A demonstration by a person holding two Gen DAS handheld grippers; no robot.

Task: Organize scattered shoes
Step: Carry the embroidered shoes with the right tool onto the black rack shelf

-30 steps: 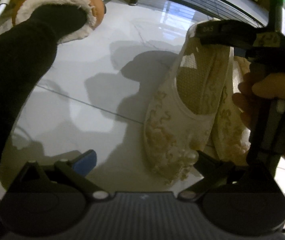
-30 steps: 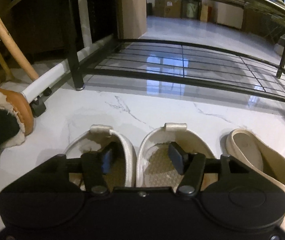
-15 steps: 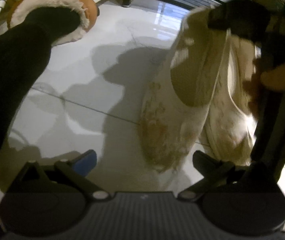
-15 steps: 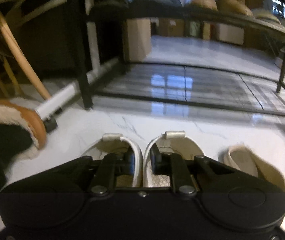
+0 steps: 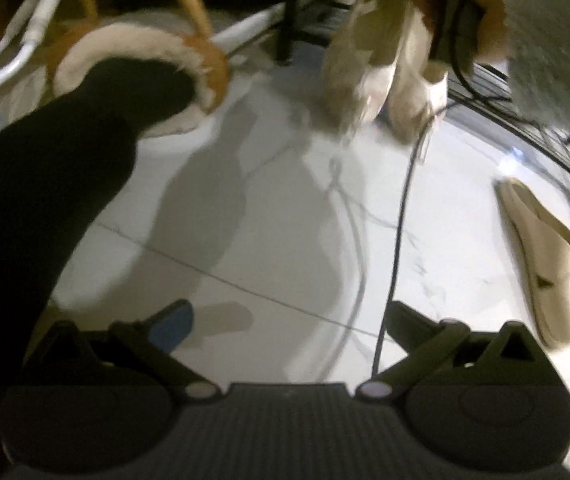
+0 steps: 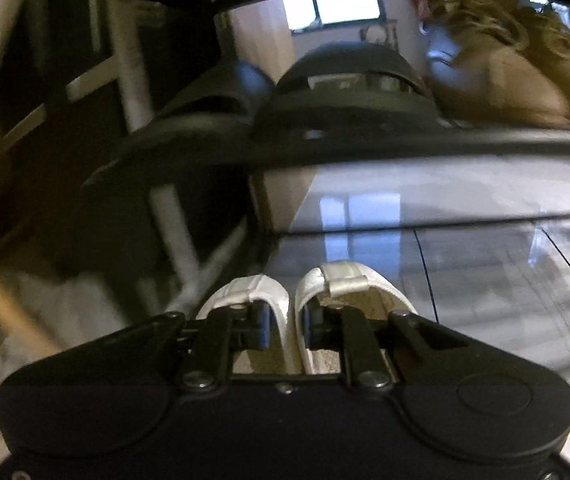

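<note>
Lifted off the floor since the earlier frame, the pair of cream embroidered shoes point(image 6: 301, 304) now hangs from the right gripper point(image 6: 285, 320), whose jaws are clamped on the two adjoining inner heel walls so both shoes travel as one. Ahead of those jaws lies the black shoe rack point(image 6: 405, 144), probably the destination. The left gripper point(image 5: 285, 316), jaws apart and holding nothing, hovers over the tiled floor point(image 5: 265, 220); a beige slipper point(image 5: 537, 256) lies just right of it.

Glossy marble floor point(image 5: 269, 216), fabric shoes point(image 6: 309, 292)
</note>
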